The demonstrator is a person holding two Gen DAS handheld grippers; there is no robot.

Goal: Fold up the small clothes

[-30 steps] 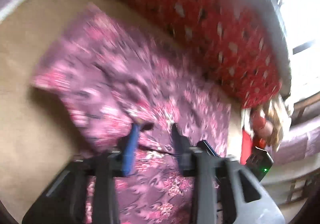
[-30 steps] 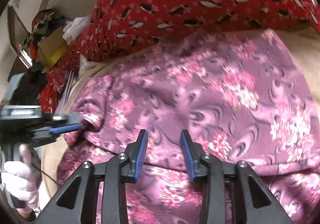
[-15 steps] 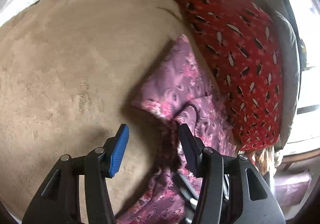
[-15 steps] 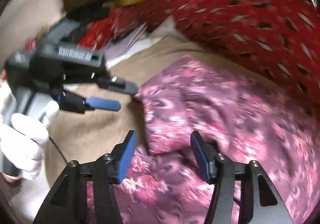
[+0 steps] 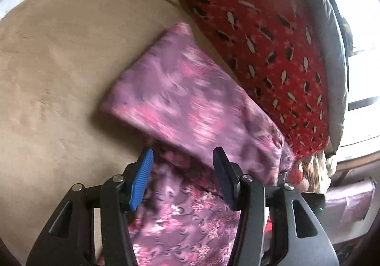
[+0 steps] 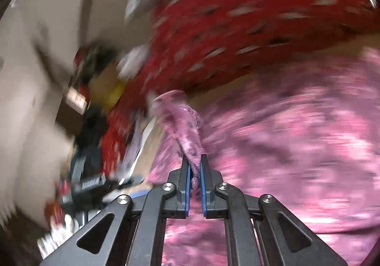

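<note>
One fold is lying done on the garment (image 5: 190, 104); right tongs (image 6: 195, 171) are pinching its corner, left tongs (image 5: 182, 171) hanging spread.

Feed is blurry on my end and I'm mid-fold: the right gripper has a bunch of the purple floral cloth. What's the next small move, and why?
Probably carry the pinched fold across with the right gripper, which is shut on a bunched edge of the purple floral cloth, then lay it flat. The left gripper is open above the cloth, gripping nothing, so it could pin the lower layer. The right view is badly blurred, so go slowly.
</note>
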